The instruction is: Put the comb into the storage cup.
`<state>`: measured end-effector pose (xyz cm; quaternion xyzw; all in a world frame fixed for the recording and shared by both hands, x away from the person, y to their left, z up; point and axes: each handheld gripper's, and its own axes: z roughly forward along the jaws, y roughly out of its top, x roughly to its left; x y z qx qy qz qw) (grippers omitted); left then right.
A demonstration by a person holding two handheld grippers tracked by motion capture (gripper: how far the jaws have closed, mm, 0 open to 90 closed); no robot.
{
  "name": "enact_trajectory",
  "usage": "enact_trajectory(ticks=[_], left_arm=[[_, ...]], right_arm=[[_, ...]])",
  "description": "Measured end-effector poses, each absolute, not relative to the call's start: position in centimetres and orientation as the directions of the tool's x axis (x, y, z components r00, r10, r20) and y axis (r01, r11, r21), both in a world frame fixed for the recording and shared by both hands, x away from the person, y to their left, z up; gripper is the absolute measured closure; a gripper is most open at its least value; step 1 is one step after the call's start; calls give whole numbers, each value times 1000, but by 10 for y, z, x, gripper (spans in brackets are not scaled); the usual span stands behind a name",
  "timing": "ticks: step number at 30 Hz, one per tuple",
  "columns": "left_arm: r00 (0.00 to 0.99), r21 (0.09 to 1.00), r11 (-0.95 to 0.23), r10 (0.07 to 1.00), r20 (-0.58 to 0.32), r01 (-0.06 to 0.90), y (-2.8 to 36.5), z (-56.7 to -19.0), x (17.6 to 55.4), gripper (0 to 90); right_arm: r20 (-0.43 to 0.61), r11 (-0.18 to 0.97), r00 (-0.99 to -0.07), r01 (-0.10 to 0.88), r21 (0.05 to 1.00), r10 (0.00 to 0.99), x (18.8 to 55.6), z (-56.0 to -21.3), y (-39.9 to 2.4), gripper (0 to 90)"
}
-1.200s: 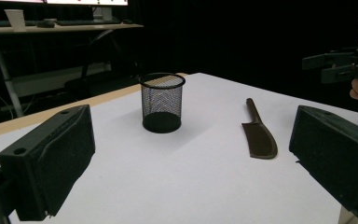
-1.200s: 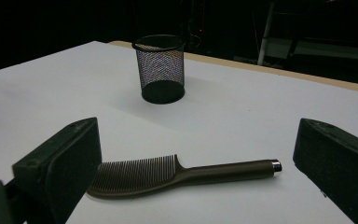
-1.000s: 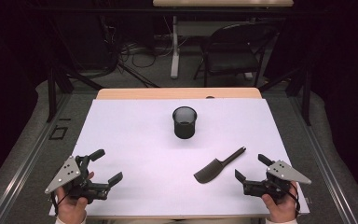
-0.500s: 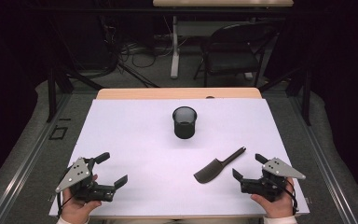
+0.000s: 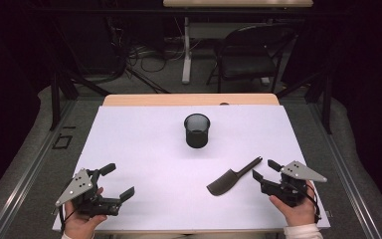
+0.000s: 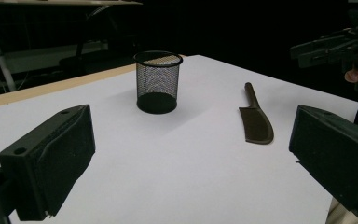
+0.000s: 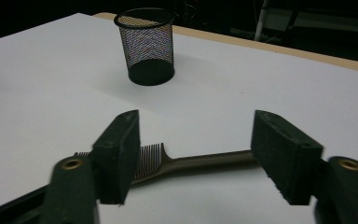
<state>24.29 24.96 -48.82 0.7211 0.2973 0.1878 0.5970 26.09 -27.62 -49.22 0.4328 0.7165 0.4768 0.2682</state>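
Comb [image 5: 231,178] handle sits between the right hand-held gripper [image 5: 262,171] (jaws just narrowing, not pinching yet), so a skewed close could skid it across the table [image 5: 149,149].

High view: overhead, facing forward-down, far. 2 tool views: low, near bench [image 5: 144,149]; all 3 share mesh cup [image 5: 197,130].

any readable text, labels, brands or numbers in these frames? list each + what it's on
None legible.
Mesh cup: no label or print.
Comb: no visible marking on handle or teeth.
Left gripper and right gripper: grey plates and black jaws show screws, no lettering.
White table cover: blank.
Square outline on the floor left of the table: a marking, not text.
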Motion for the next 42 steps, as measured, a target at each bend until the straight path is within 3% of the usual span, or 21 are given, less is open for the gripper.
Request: enact_trajectory(ticks=[8,18,29,36,42], left_arm=[[747,973,-93,657,-99,210,252,-488,244,5],[746,972,-103,659,-94,213,252,-488,244,5],[744,972,-106,662,-89,211,252,-488,242,6],[743,972,-108,664,-85,208,252,-488,242,6],[743,972,-109,664,-84,208,252,-488,242,5]], right_arm=[[24,200,-456,437,877,890,284,-489,-277,411],[-2,245,-467,460,853,884,303,-478,-274,451],[11,275,-496,501,821,868,322,-473,-269,576],[10,288,-510,502,815,860,329,-469,-268,585],[-6,311,-506,521,794,862,341,-466,-269,651]])
